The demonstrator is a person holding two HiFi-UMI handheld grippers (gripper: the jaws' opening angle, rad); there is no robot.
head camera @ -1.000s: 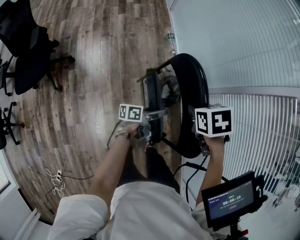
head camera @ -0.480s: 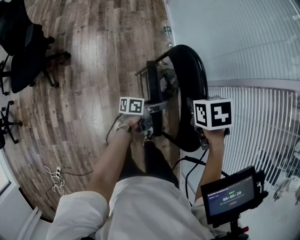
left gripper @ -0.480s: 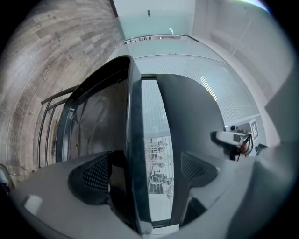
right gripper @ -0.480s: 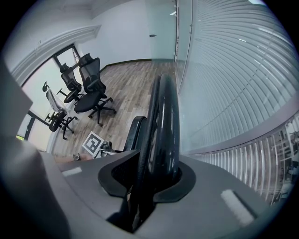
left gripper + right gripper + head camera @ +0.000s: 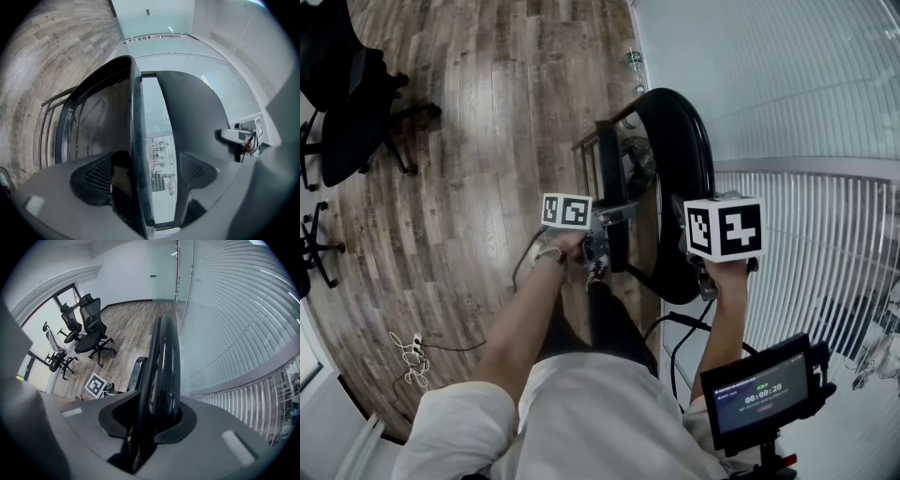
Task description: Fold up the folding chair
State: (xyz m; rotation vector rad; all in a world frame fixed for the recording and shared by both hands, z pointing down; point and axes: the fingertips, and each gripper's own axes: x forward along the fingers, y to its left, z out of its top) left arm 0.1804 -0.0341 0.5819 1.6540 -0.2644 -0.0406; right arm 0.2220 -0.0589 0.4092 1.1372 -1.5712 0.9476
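- Beside the glass wall (image 5: 769,84), the folding chair (image 5: 680,178) stands on the wood floor (image 5: 487,141).
- Right gripper (image 5: 152,420): jaws clamped on the backrest rim (image 5: 166,357), probably to steady it.
- Left gripper (image 5: 145,173): jaws apart and just closing in, straddling the seat edge (image 5: 133,108) without pressing.

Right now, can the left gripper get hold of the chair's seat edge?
Probably yes: the jaws of the left gripper have just been closing yet stand apart, the seat edge already between them, nothing blocking. The right gripper clamps the backrest rim elsewhere.
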